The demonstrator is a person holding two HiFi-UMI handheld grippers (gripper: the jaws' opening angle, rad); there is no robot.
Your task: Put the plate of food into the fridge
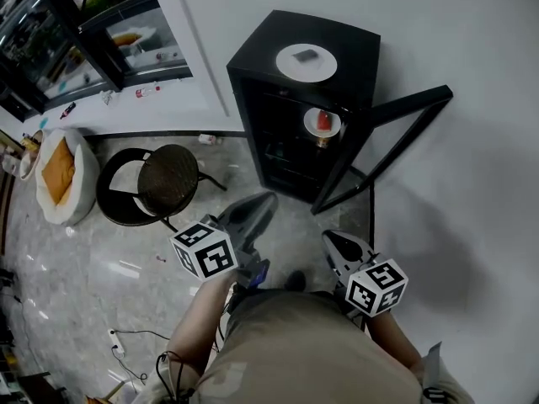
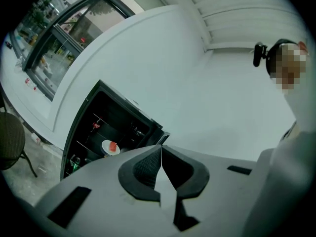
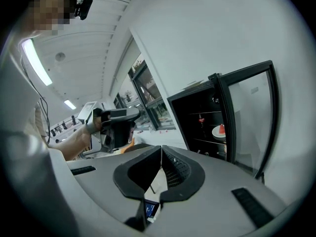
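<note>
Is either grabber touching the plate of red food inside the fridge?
Apart. The head view shows the left gripper and right gripper by the person, with floor between them and the plate in the fridge.

A round stool (image 1: 168,179) is seen on the marble floor (image 1: 76,259), just beside a white bag (image 1: 59,175) in which something orange is held. A cable (image 1: 126,341) is laid on the floor. A window (image 1: 93,32) is set in the white wall (image 1: 472,23).

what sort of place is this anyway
Likely a showroom or office-type room, not a home kitchen: glossy marble-look floor, large dark-framed glass windows, and a small black fridge open against a white wall.
</note>
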